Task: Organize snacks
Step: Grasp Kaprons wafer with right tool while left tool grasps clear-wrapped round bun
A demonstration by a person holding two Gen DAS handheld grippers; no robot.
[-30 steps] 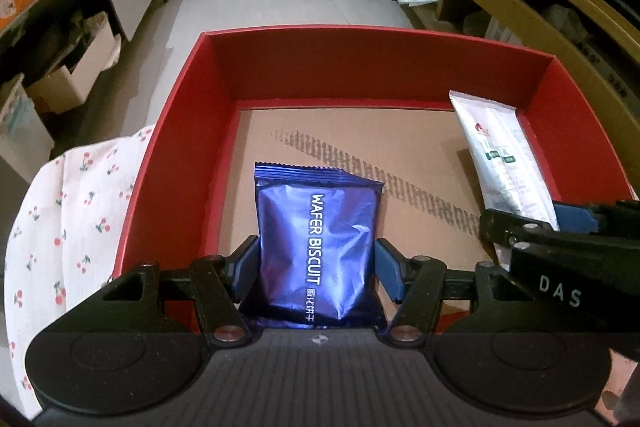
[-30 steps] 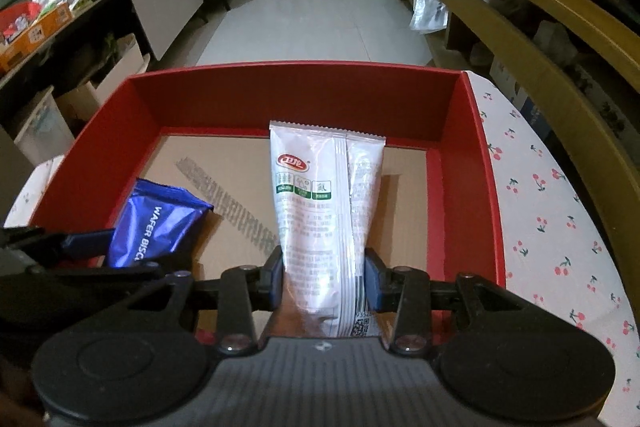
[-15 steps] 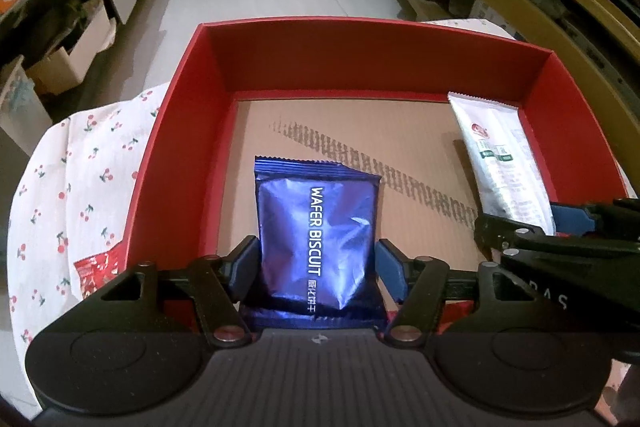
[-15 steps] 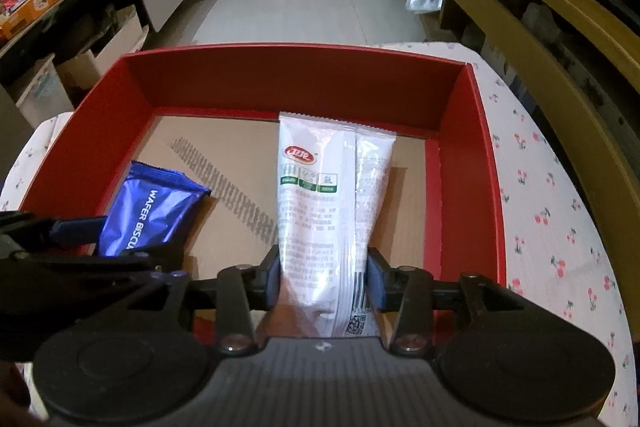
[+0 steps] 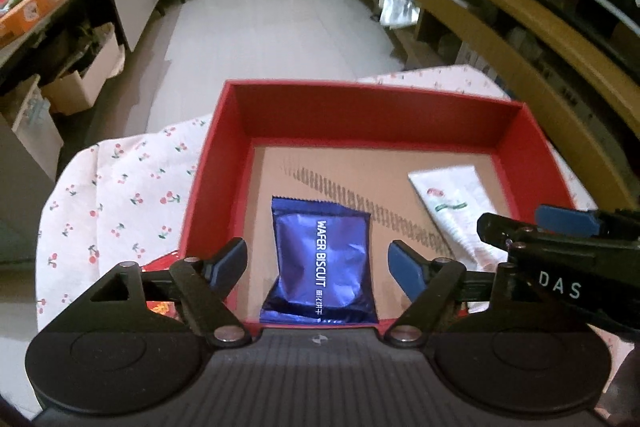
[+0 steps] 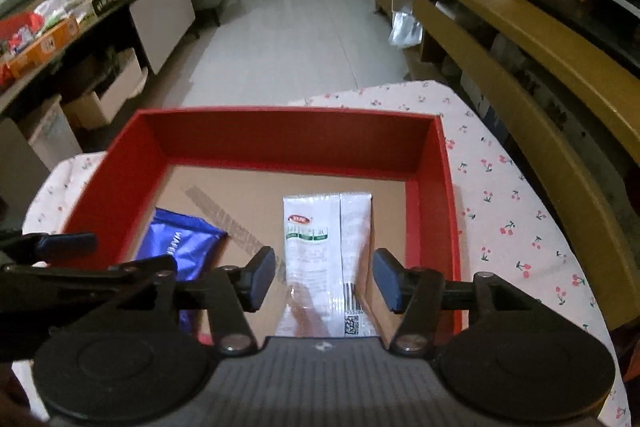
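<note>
A red box (image 5: 368,107) with a cardboard floor stands on a cherry-print cloth. A blue wafer biscuit packet (image 5: 322,259) lies in the box near its front wall. My left gripper (image 5: 318,263) is open above it, fingers apart on either side and not touching. A white snack packet (image 6: 326,251) lies in the box's right part. My right gripper (image 6: 324,277) is open over its near end, clear of it. The white packet (image 5: 448,203) and the right gripper show at the right of the left wrist view. The blue packet (image 6: 180,247) and the red box (image 6: 292,143) show in the right wrist view.
A red packet (image 5: 160,303) lies on the cloth (image 5: 120,195) just left of the box's front corner, partly hidden by my left gripper. A long wooden bench (image 6: 520,39) runs along the right. Cluttered counters (image 6: 60,23) and cardboard boxes stand at the left.
Both grippers have opened and let go of their packets, which now lie in the box. Both grippers have pulled back and up, so the box looks smaller and farther.
</note>
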